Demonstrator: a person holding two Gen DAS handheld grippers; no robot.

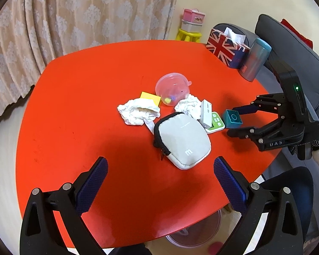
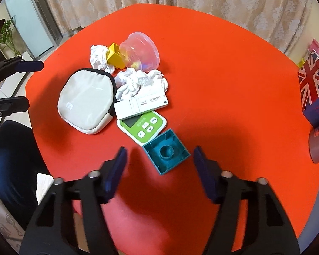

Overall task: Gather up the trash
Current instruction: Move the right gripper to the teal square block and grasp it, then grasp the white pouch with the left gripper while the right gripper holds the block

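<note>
Left wrist view: both paper balls, one (image 1: 139, 114) and the other (image 1: 189, 106), lie on the red surface (image 1: 85, 106). Left claw (image 1: 160, 188) and right claw (image 1: 231, 120) gape empty. Nothing looks collected yet.
</note>
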